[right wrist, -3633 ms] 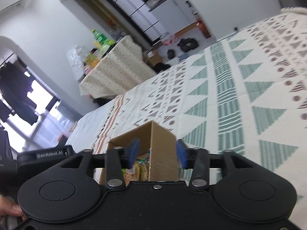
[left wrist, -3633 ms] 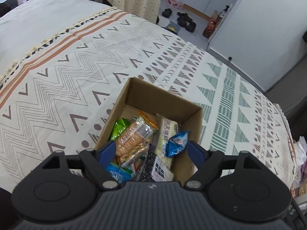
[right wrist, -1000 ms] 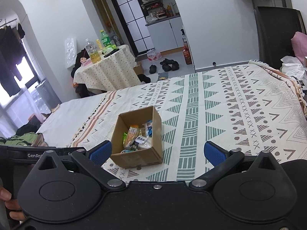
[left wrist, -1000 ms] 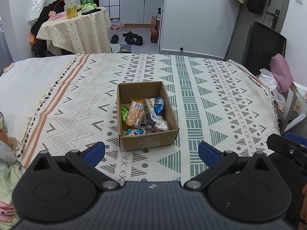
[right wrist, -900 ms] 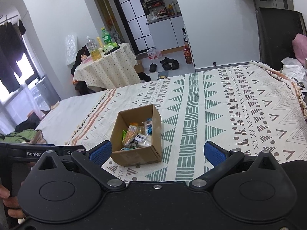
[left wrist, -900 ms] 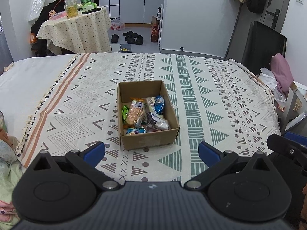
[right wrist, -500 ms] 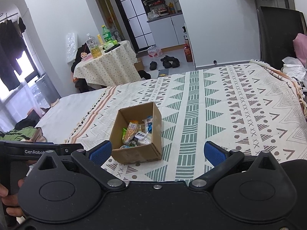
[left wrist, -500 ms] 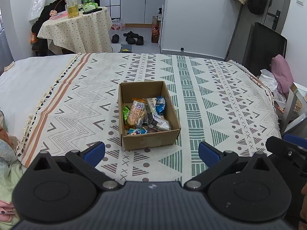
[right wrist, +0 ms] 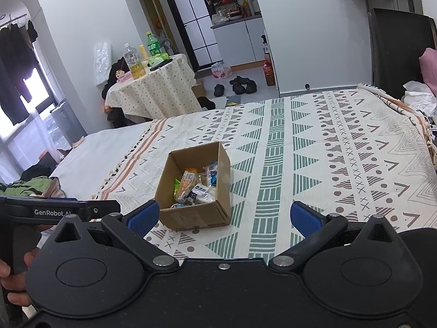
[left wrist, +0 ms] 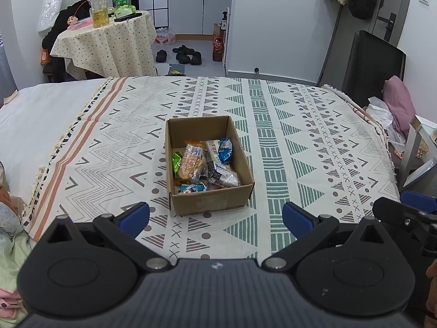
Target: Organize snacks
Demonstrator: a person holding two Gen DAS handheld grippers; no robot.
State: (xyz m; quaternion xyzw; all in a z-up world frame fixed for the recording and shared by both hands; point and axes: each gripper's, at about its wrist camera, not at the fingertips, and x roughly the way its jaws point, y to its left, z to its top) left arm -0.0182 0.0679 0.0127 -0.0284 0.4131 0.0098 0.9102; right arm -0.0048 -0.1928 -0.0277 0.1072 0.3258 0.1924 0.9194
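**Snack box on the bed, both grippers wide and empty**

Cardboard box [left wrist: 209, 164] sitting open-topped on the patterned bedspread [left wrist: 300, 142], landmark for all else. Inside the box: snack packets [left wrist: 203, 164] heaped together, among them an orange-topped cracker pack [left wrist: 191, 161], a green packet [left wrist: 176, 162] against the left wall, a blue packet [left wrist: 226, 150] toward the far right corner. Nearer than the box, apart from it: left gripper [left wrist: 215, 217], blue fingers [left wrist: 135, 216] spread wide, nothing between. Likewise nearer than the box, right gripper [right wrist: 223, 217], fingers [right wrist: 303, 220] splayed, holding nothing. Beyond the box and left, off the bed: round table [left wrist: 109, 43] under a dotted cloth, bottles [left wrist: 99, 11] on top. Beyond the box on the floor: dark shoes [left wrist: 181, 54].
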